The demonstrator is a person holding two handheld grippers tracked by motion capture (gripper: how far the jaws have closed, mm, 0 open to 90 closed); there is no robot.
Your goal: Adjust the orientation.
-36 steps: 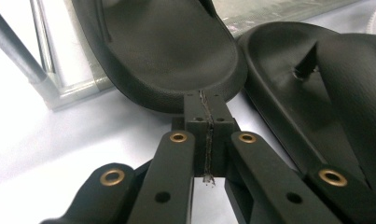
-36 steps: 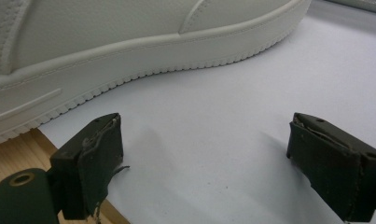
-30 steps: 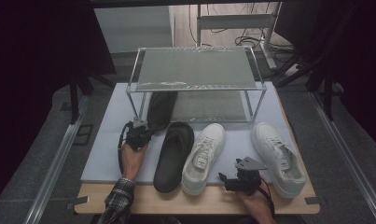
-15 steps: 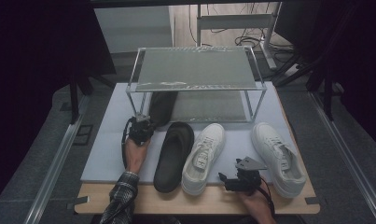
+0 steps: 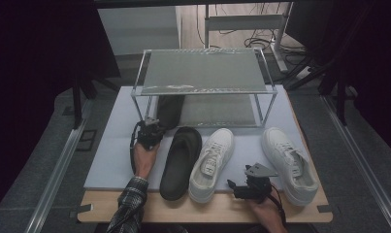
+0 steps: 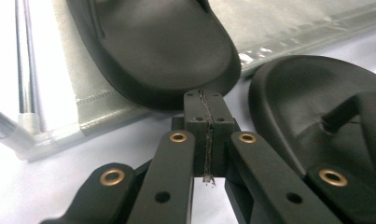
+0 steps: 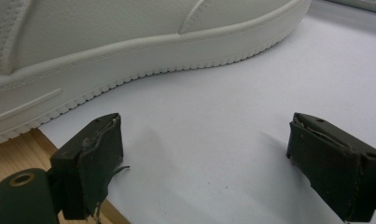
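- Two black slides: one (image 5: 170,109) under the wire rack (image 5: 205,70), one (image 5: 181,155) on the mat.
- Two white sneakers (image 5: 212,162), (image 5: 287,162).
- Left gripper (image 6: 208,116) closed, empty; right gripper (image 7: 202,154) wide open.

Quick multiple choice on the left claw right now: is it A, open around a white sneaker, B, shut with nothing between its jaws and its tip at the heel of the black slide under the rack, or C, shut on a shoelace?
B: in the left gripper view the left claw has its jaws pressed together with nothing between them, its tip at the heel edge of the black slide lying under the rack.
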